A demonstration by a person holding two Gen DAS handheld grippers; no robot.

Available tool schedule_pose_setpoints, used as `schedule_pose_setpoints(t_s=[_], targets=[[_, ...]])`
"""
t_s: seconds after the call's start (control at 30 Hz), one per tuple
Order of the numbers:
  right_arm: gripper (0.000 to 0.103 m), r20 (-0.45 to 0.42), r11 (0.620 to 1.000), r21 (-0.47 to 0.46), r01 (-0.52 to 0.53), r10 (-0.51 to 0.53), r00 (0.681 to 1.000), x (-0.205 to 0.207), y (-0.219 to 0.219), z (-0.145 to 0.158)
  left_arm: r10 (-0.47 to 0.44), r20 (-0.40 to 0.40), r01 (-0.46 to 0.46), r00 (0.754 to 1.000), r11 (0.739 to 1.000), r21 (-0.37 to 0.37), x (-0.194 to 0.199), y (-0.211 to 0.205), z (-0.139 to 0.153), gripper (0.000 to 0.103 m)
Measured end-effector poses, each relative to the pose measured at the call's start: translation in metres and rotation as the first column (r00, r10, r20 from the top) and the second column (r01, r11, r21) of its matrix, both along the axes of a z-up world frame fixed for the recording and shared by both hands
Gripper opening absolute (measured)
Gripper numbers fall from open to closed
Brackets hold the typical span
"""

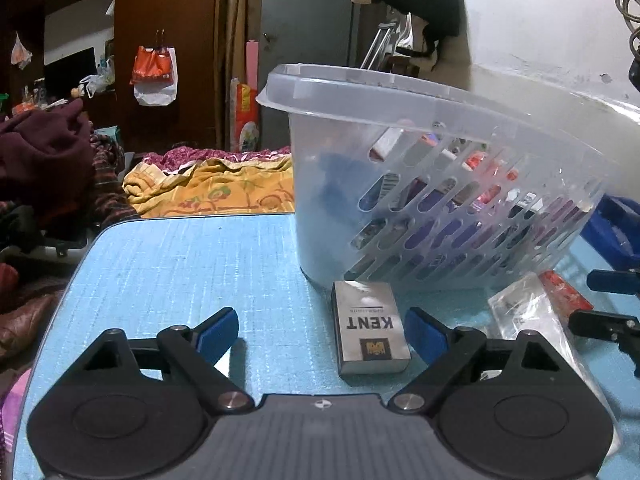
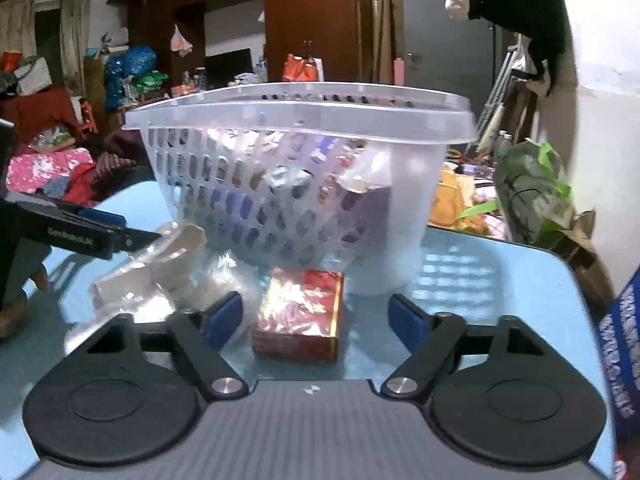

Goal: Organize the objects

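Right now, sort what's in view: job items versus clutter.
Job: basket, Kent pack, red box, clear plastic packets.
Lying about: yellow cloth, maroon clothes, hanging bag, plant.

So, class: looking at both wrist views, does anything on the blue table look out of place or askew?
Yes. The clear basket already holds packets, yet three things lie loose on the blue table in front of it: a grey Kent pack, a red box and a crumpled clear bag. Nothing looks spilled or damaged.
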State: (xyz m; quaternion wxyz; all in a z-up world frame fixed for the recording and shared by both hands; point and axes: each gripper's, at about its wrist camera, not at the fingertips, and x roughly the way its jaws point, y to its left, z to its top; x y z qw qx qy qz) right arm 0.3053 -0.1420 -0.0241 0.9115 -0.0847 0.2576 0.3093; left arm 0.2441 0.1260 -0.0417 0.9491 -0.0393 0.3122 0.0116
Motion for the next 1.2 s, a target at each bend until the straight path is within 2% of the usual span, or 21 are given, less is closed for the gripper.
schedule_pose_setpoints(t_s=[0.13,0.27,0.4,0.47,0.57,0.6,0.63,0.7,1.07,1.2], targets=[[0.071,-0.032,1.0,0.013,-0.018,0.019,0.999,0.004,-0.005,0.0,0.002,0.008,-0.002,1.0,1.0,0.017,-0.003,-0.004,-0.001,0.093],[0.07,-0.059,0.998,-0.051,-0.046,0.043,0.997,0.015,0.016,-0.01,-0.002,-0.003,0.002,1.0,1.0,-0.006,0.0,-0.004,-0.003,0.093],[0.054,-0.068,0.997,-0.049,-0.055,0.052,0.996,0.016,0.018,-0.01,-0.005,-0.014,0.005,1.0,1.0,0.008,0.003,-0.011,-0.005,0.09],[0.054,-0.072,0.998,-0.025,-0.051,0.049,0.996,0.017,0.013,-0.009,-0.004,-0.009,0.004,1.0,1.0,0.006,0.002,-0.013,-0.005,0.085],[0.053,-0.066,0.999,0.0,-0.05,0.05,0.997,0.016,0.01,-0.008,-0.03,0.003,0.03,1.0,1.0,0.006,0.0,-0.019,-0.005,0.063],[0.053,-0.059,0.999,0.002,-0.049,0.049,0.997,0.015,0.009,-0.007,-0.046,0.007,0.046,0.999,0.999,0.006,-0.001,-0.021,-0.005,0.049],[0.053,-0.05,0.999,0.001,-0.049,0.049,0.998,0.013,0.009,-0.007,-0.056,0.011,0.056,0.998,0.998,0.007,-0.002,-0.023,-0.005,0.03],[0.053,-0.032,0.999,0.0,-0.05,0.05,0.998,0.01,0.011,-0.005,-0.045,0.018,0.044,0.999,0.999,0.026,-0.004,-0.025,-0.004,0.018],[0.053,0.031,0.997,0.07,-0.031,0.028,0.999,-0.007,-0.002,0.0,-0.032,0.209,0.039,0.977,0.999,-0.033,-0.058,-0.02,0.008,0.019],[0.053,0.053,0.999,0.054,-0.004,0.001,0.999,-0.009,0.003,0.001,-0.008,0.222,0.023,0.975,0.998,-0.063,-0.059,-0.013,0.009,0.019]])
